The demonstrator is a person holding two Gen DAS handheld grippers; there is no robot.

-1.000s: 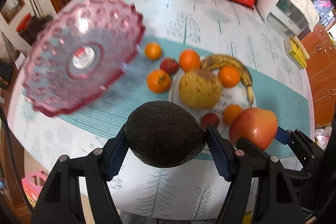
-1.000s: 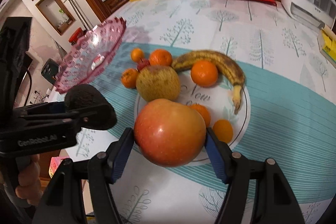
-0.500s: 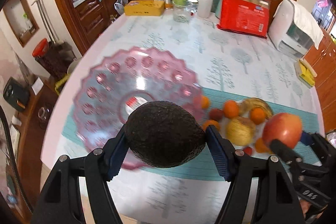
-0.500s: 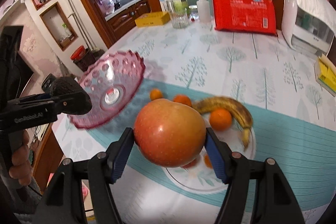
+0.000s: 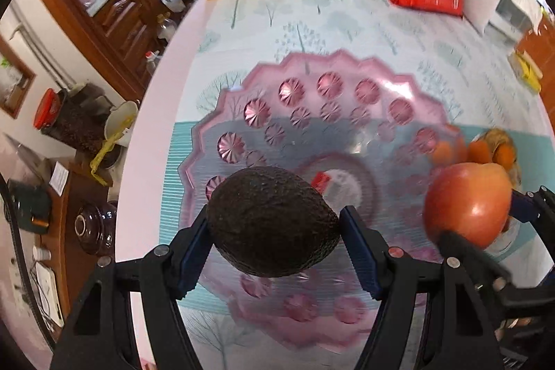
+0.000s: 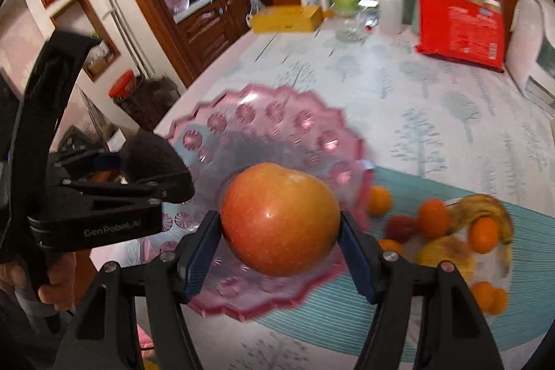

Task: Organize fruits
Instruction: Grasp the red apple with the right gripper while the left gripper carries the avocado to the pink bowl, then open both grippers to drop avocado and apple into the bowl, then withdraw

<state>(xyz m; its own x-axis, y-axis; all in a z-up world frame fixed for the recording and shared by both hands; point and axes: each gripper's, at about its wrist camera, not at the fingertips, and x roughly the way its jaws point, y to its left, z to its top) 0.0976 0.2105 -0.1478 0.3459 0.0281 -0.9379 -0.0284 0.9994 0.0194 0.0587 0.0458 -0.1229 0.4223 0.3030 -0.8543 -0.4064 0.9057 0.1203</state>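
Left gripper (image 5: 274, 231): closed on a dark, rough-skinned avocado (image 5: 272, 221), clamped between both blue pads and held in the air above the pink bowl.

Right gripper (image 6: 279, 238): closed on a red-orange apple (image 6: 280, 219), held between its pads, likewise above the pink bowl. In the left wrist view the apple (image 5: 468, 203) appears to the right of the avocado, near it but apart.

Pink bowl (image 5: 333, 99): translucent pink dish with scalloped rim and faceted round studs, a red label at its centre; stands on the worktop (image 5: 364, 33) partly over a teal striped strip of the tree-patterned cloth. No fruit lies in it.

Remaining fruit: to the right of the pink bowl, on and beside a white plate (image 6: 454, 231). Banana (image 6: 492, 207), several small oranges, one (image 6: 433, 218) beside the banana and another (image 6: 378, 200) just off the bowl's rim, a red strawberry-like fruit (image 6: 399, 227), and a yellowish round fruit (image 6: 444, 254), blurred.

Far edge of worktop: red package (image 6: 461, 26), yellow box (image 6: 286, 19), bottles and a glass, white appliance at the right.
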